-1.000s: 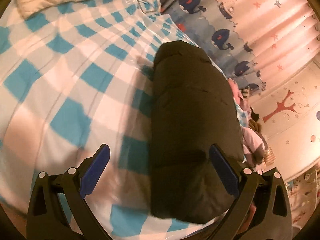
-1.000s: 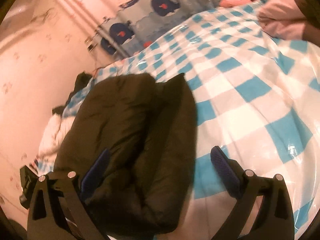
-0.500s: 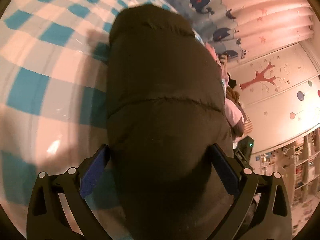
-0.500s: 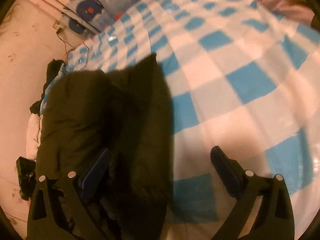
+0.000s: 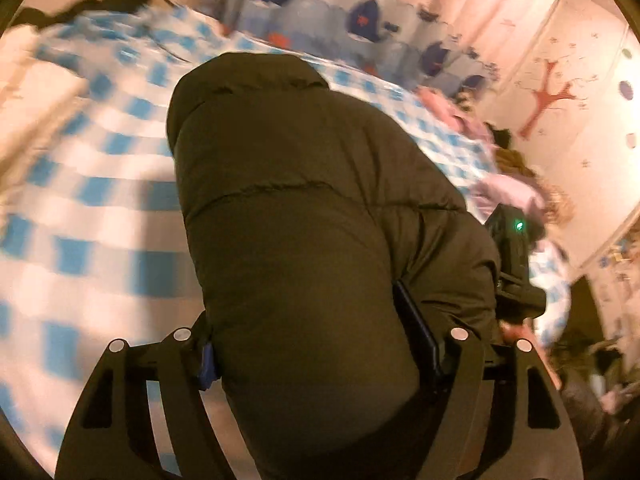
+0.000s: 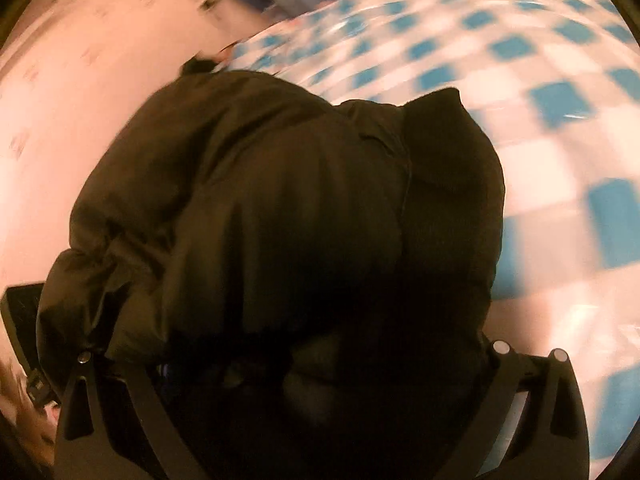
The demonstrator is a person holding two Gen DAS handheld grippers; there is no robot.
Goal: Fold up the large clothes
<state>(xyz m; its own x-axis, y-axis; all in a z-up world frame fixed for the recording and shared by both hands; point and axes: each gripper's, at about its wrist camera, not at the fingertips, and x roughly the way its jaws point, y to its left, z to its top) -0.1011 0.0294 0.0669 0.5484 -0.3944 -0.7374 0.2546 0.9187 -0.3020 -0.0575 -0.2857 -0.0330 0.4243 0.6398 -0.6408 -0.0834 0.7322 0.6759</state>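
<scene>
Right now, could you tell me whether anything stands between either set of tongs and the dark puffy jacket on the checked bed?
Nothing visible does. The dark olive quilted jacket already sits between the fingers of the left tongs, whose jaws have just been closing, and it fills the right tongs too. Around it lies only the blue-and-white checked sheet.

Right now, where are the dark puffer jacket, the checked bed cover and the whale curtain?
Dark puffer jacket (image 5: pixel 304 208), left wrist view, quilted back.
Checked bed cover (image 6: pixel 560 96), right wrist view, blue square.
Whale curtain (image 5: pixel 364 20), left wrist view, a whale.

Bulky dark jacket ahead; open checked bedspread left of it.
</scene>
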